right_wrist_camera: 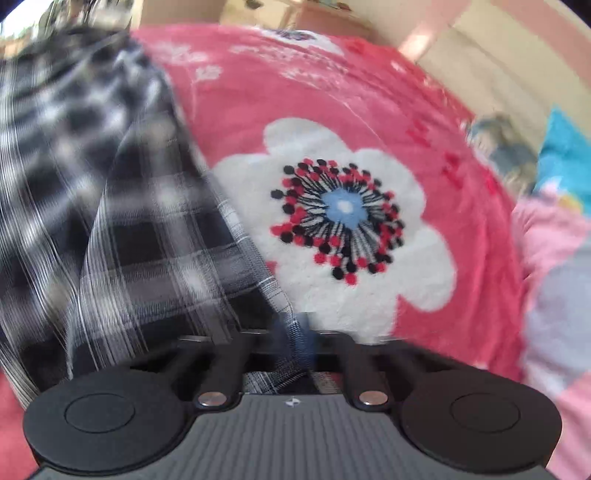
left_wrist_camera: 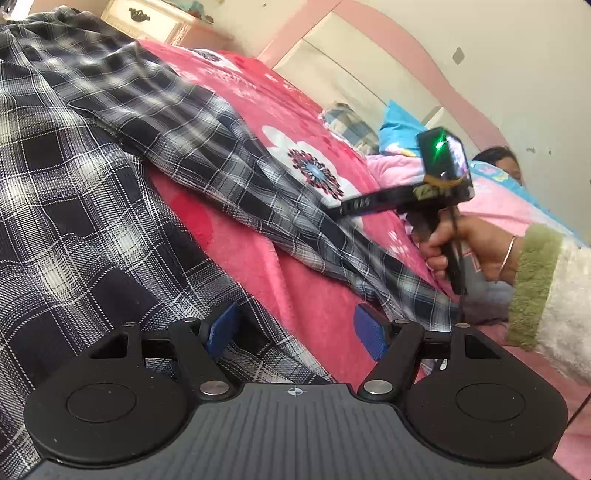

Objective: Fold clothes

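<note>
**Two grippers at a plaid shirt on a pink floral bed**

Right gripper (right_wrist_camera: 295, 332): jaws drawn together, clenched on a fold of the plaid shirt (right_wrist_camera: 122, 229); cloth bunches between the pads and trails back under the tool body. View blurred, fine detail lost. Seen from the left wrist camera, the same tool is gripped by a hand (left_wrist_camera: 469, 251) wearing a thin bangle, sleeve cuff (left_wrist_camera: 535, 288) of green and white fleece, a green light glowing on its top block.

Left gripper (left_wrist_camera: 295, 332): jaws standing apart, blue pads (left_wrist_camera: 369, 334) clear of any cloth; one finger sits over the shirt's edge, the other over bare blanket. Nothing held.

Plaid shirt: dark navy and white check, spread across the left part of the bed, one long sleeve running diagonally toward the right gripper.

Blanket (left_wrist_camera: 258, 258): pink plush, large white flower (right_wrist_camera: 343, 229) with a blue centre and red-and-black dots, just beside the shirt's edge.

Beyond: blue and pink bedding (left_wrist_camera: 402, 125) near the pink headboard (left_wrist_camera: 388, 29); a person lying under it at far right; cream dresser (left_wrist_camera: 155, 18) at the top left
</note>
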Demonstrator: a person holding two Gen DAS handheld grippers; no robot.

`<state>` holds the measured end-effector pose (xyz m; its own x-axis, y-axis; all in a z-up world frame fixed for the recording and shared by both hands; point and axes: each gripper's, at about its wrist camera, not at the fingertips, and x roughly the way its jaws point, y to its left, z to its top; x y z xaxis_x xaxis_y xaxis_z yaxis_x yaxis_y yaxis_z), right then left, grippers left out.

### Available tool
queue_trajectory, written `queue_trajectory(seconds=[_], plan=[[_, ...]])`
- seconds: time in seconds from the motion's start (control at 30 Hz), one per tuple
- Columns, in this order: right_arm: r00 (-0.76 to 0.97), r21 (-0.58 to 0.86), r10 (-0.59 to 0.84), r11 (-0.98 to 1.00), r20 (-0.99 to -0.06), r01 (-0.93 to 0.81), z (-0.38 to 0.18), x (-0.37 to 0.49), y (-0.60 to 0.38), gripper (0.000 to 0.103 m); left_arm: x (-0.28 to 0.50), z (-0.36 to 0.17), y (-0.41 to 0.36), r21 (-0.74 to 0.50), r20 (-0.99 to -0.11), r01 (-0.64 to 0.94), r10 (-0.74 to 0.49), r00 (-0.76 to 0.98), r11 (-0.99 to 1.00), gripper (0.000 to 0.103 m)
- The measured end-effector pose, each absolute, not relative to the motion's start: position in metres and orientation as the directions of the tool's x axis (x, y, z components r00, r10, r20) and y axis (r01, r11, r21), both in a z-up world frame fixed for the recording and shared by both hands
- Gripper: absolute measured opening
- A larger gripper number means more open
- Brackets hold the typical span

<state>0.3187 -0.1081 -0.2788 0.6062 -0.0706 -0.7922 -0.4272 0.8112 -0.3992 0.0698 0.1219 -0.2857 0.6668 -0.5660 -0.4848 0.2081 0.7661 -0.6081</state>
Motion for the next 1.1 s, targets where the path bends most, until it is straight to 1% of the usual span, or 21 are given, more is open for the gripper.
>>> queue_trajectory(seconds=[0.1,0.2,0.27,0.3,0.33,0.37,0.4,0.47,0.5,0.57,0.6,0.67,0.7,0.77,0.8,0.87,0.93,1.03,1.1], plan=[[0.698,-0.511,-0.135,0.778,-0.704,-0.366,-0.270,0.326,-0.106,0.001,0.071,-0.288,0.123,-0.615,-0.481,0.203,-0.566,0.669,0.762,0.069],[0.737,-0.533,-0.187,0.803,-0.649,-0.265,-0.266,0.353,-0.116,0.001,0.072,-0.289,0.125,-0.621,-0.475,0.205,-0.572,0.668,0.756,0.069],[0.742,-0.568,-0.244,0.794,-0.625,-0.217,-0.278,0.371,-0.122,0.002,0.072,-0.290,0.126,-0.626,-0.475,0.204,-0.575,0.667,0.753,0.069],[0.736,-0.599,-0.291,0.778,-0.612,-0.191,-0.288,0.379,-0.125,0.001,0.073,-0.290,0.126,-0.627,-0.475,0.204,-0.576,0.666,0.752,0.069],[0.724,-0.632,-0.344,0.757,-0.598,-0.162,-0.298,0.387,-0.129,0.003,0.073,-0.290,0.127,-0.626,-0.474,0.205,-0.576,0.666,0.752,0.069],[0.700,-0.661,-0.400,0.738,-0.592,-0.137,-0.307,0.395,-0.135,0.006,0.072,-0.290,0.127,-0.624,-0.475,0.207,-0.576,0.666,0.753,0.069],[0.677,-0.682,-0.448,0.723,-0.584,-0.111,-0.312,0.399,-0.141,0.013,0.072,-0.290,0.127,-0.621,-0.475,0.209,-0.575,0.666,0.755,0.069],[0.701,-0.723,-0.506,0.690,-0.503,-0.021,-0.308,0.394,-0.151,0.028,0.071,-0.290,0.127,-0.616,-0.476,0.214,-0.574,0.666,0.758,0.069],[0.728,-0.712,-0.501,0.702,-0.468,0.025,-0.296,0.384,-0.156,0.030,0.070,-0.290,0.127,-0.616,-0.475,0.215,-0.575,0.666,0.758,0.069],[0.784,-0.626,-0.434,0.777,-0.444,0.075,-0.263,0.359,-0.164,0.030,0.070,-0.290,0.128,-0.619,-0.473,0.214,-0.576,0.666,0.756,0.069],[0.812,-0.550,-0.341,0.835,-0.474,0.029,-0.246,0.340,-0.164,0.030,0.071,-0.290,0.128,-0.623,-0.472,0.211,-0.577,0.667,0.753,0.069],[0.817,-0.412,-0.089,0.891,-0.569,-0.191,-0.220,0.298,-0.151,0.030,0.071,-0.289,0.131,-0.634,-0.463,0.203,-0.577,0.673,0.746,0.069],[0.791,-0.388,0.013,0.866,-0.612,-0.315,-0.218,0.276,-0.137,0.030,0.072,-0.287,0.132,-0.636,-0.459,0.198,-0.573,0.679,0.746,0.069],[0.708,-0.378,0.159,0.755,-0.688,-0.536,-0.223,0.230,-0.103,0.030,0.074,-0.284,0.134,-0.636,-0.454,0.188,-0.560,0.693,0.748,0.069],[0.671,-0.385,0.202,0.687,-0.714,-0.616,-0.231,0.211,-0.085,0.030,0.075,-0.282,0.137,-0.635,-0.450,0.182,-0.551,0.703,0.750,0.069],[0.638,-0.403,0.248,0.598,-0.729,-0.693,-0.253,0.186,-0.053,0.028,0.075,-0.280,0.145,-0.635,-0.440,0.170,-0.534,0.722,0.754,0.069],[0.616,-0.406,0.284,0.544,-0.735,-0.734,-0.273,0.175,-0.026,0.027,0.074,-0.278,0.153,-0.636,-0.429,0.162,-0.521,0.738,0.755,0.069],[0.643,-0.473,0.259,0.494,-0.721,-0.730,-0.298,0.179,0.000,0.027,0.071,-0.277,0.162,-0.631,-0.422,0.152,-0.502,0.755,0.760,0.069],[0.639,-0.467,0.242,0.507,-0.730,-0.725,-0.301,0.184,0.006,0.026,0.069,-0.276,0.167,-0.620,-0.424,0.147,-0.486,0.764,0.771,0.069]])
